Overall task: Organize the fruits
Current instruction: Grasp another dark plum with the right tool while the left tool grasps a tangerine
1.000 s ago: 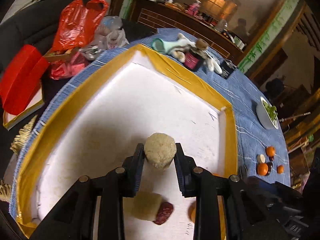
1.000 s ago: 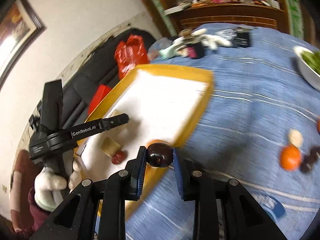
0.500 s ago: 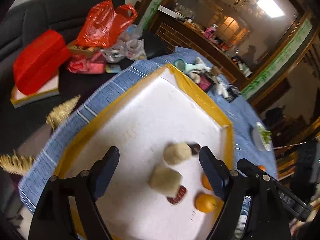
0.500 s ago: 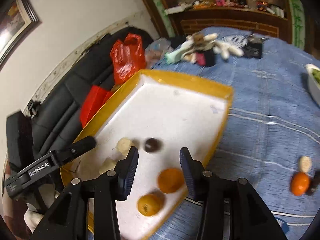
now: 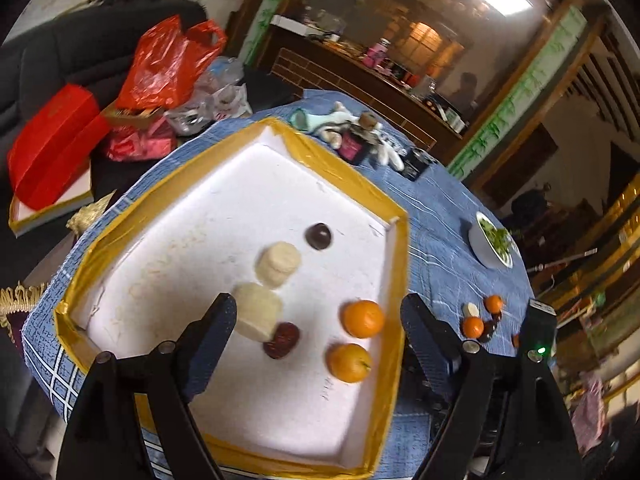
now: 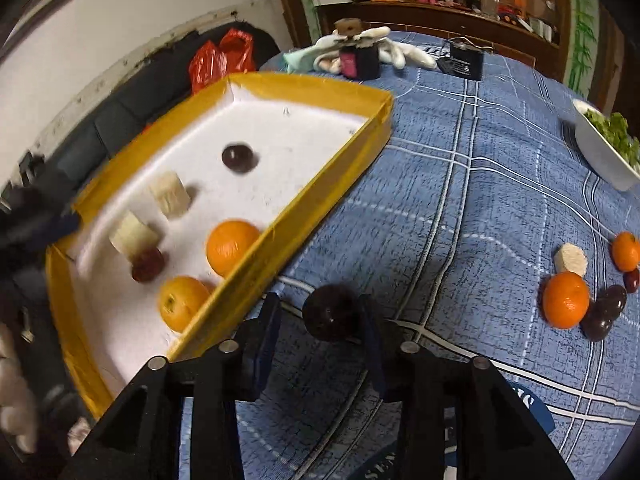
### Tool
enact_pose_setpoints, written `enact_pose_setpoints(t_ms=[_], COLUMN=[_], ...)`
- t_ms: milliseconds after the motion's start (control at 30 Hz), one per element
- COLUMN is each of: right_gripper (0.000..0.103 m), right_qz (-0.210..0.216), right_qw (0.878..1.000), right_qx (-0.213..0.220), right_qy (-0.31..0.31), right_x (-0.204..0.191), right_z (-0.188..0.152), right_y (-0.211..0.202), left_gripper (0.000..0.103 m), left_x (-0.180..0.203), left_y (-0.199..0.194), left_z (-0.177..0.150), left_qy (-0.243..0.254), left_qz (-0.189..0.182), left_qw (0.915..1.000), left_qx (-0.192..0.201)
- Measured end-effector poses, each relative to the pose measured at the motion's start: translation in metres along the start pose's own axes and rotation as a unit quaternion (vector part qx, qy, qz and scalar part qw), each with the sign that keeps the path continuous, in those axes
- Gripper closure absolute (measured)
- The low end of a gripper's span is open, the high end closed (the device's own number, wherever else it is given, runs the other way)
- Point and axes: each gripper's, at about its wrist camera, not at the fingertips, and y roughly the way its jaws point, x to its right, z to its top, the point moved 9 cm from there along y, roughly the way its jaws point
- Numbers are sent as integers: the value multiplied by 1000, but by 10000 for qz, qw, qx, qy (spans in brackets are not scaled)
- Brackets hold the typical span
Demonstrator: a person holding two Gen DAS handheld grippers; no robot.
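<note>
Left hand-held gripper [image 5: 316, 322] just spread wide, empty, banana chunk [image 5: 278, 264] now resting in tray [image 5: 394, 248]. Right hand-held gripper [image 6: 320, 316] closing around dark plum [image 6: 332, 312] on counter [image 6: 460, 208], near tray; pinch not complete.

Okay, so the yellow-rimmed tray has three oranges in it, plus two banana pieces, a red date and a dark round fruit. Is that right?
Not quite. The tray holds two oranges, not three, as the left wrist view shows. The two banana pieces, the red date and the dark round fruit are in it as you said.
</note>
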Motion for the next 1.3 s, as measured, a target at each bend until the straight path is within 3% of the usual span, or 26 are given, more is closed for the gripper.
enact_pose_setpoints(t_ms=[67,167,300,400,500,667,800,1000,1100,1133,1167,1233,1300], right_gripper=[73,75,75,75,75,75,75,75,75,75,75,74,74], right_qz=[-211,-33,217,-44,-298,-265,-14,174,196,199,203,199,175], right_qw=[9996,9996,9934,9879,9823,9713,9652,9643,9643,9640,9638,9638,9644], right_qx=[81,236,831,1125,1209,1233,1319,1412,1432,1440,1443,1434,1404], right_qy=[-160,139,756,1065,1403,2019,2259,2232,2218,2225,2232,2239,2233], right_x=[1,14,55,100,142,193,207,204,203,203,204,205,205], right_z=[-1,-1,1,-6,-22,-49,-54,-47,-47,-47,-48,-48,-48], right_y=[-1,-12,-59,-90,-106,-112,-116,-119,-120,-120,-120,-119,-117], left_gripper=[20,20,20,20,20,20,38,38,39,43,57,72,71], left_x=[10,28,55,80,115,171,205,236,239,239,239,242,240], left_y=[0,6,19,31,50,91,124,162,180,186,189,188,183], left_z=[-1,-6,-20,-32,-50,-77,-85,-94,-99,-100,-101,-102,-102], left_qy=[114,290,558,879,1283,2033,2594,3240,3225,3189,3173,3162,3178], left_qz=[-11,-37,-124,-153,-225,-334,-285,-154,-105,-119,-130,-303,-176], left_qw=[9999,9995,9977,9947,9887,9724,9585,9400,9390,9395,9396,9398,9403], left_qx=[-13,-96,-363,-521,-747,-1097,-1144,-1057,-1194,-1242,-1280,-1257,-1203])
